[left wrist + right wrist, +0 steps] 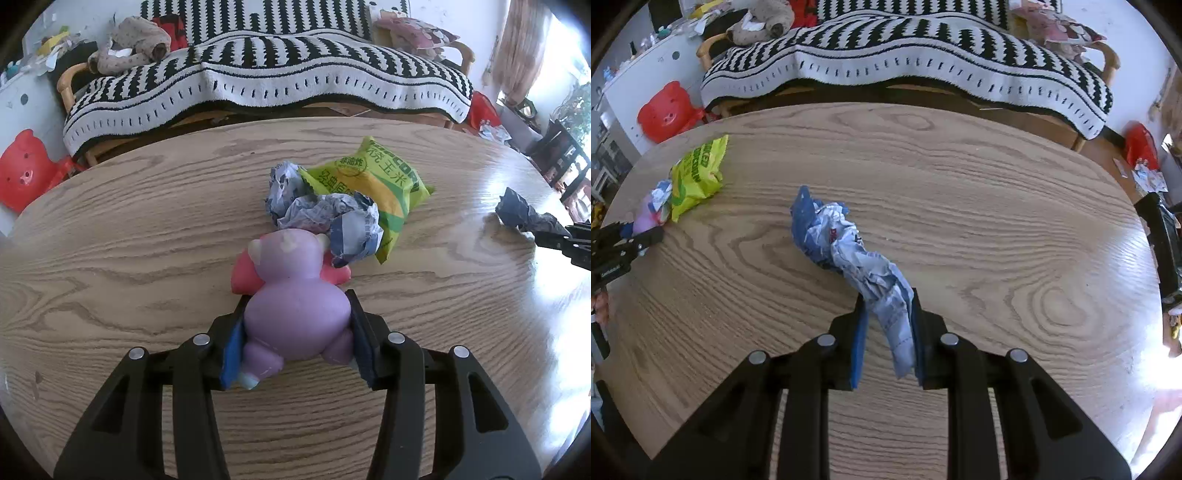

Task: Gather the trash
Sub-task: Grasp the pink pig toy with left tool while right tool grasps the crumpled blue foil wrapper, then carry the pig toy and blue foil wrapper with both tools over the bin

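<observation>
My left gripper [297,299] is shut on a purple and pink squishy toy [291,291] that rests on the wooden table [129,240]. Just beyond the toy lie two crumpled blue-white paper wads [332,218] and a green-yellow popcorn bag [380,188]. My right gripper [888,299] is shut on a long crumpled blue-white paper [849,251] that stretches forward and left over the table. The right gripper and its paper also show at the right edge of the left wrist view [524,218]. The bag [698,173] and the toy [646,218] show at the far left of the right wrist view.
A sofa with a black-and-white striped blanket [266,74] stands behind the table. A red pig-face bag [26,170] hangs at the left. A red bag [1141,144] and paper scraps lie on the floor at the right.
</observation>
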